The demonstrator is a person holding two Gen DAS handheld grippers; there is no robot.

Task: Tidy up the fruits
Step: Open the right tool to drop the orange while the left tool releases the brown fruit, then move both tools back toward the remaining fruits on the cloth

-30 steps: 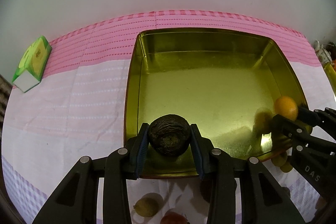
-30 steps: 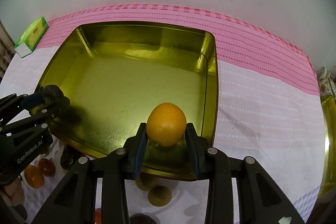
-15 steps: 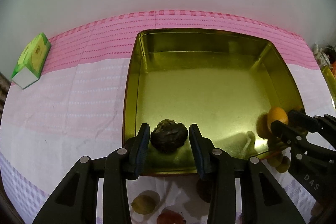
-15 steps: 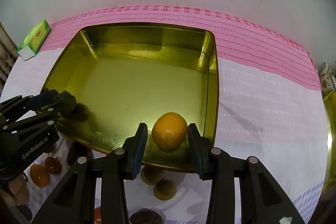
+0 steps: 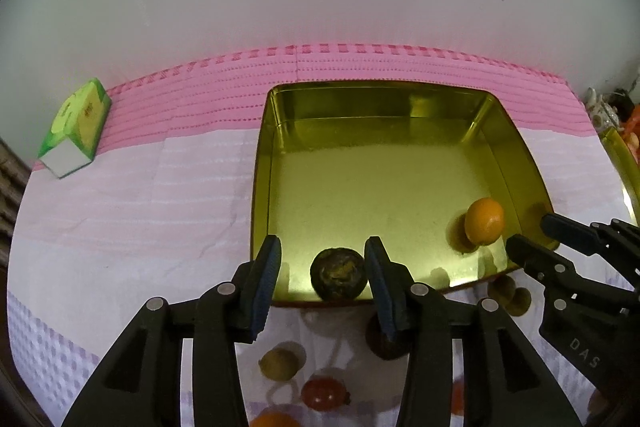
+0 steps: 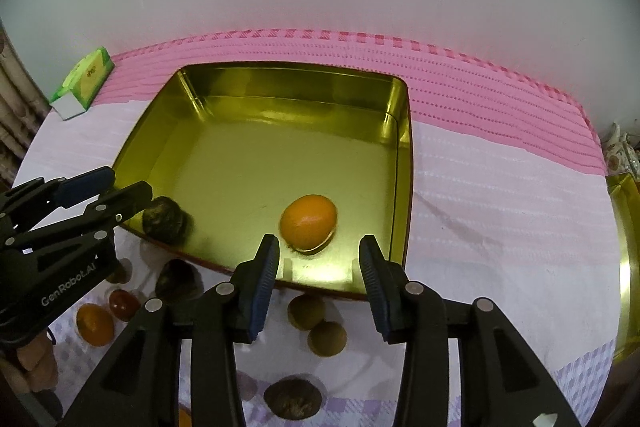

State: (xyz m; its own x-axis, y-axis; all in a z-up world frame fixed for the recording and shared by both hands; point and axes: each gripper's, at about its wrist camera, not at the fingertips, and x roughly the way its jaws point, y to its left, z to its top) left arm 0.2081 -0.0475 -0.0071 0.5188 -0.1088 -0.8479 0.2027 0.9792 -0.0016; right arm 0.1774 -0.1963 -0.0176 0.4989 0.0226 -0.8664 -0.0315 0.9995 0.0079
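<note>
Lifting clear works best: left tongs (image 5: 322, 267) are opening around the dark fruit (image 5: 339, 274); right tongs (image 6: 318, 259), parted, hold nothing, orange (image 6: 308, 221) just ahead.

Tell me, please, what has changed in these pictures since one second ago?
Both grippers let go. The left gripper released the dark fruit, which now lies in the gold tray near its front edge; its jaws are opening. The right gripper released the orange, now lying on the tray floor. Both grippers have pulled back from the fruits. The tray, the green box and the fruits on the cloth stayed.
</note>
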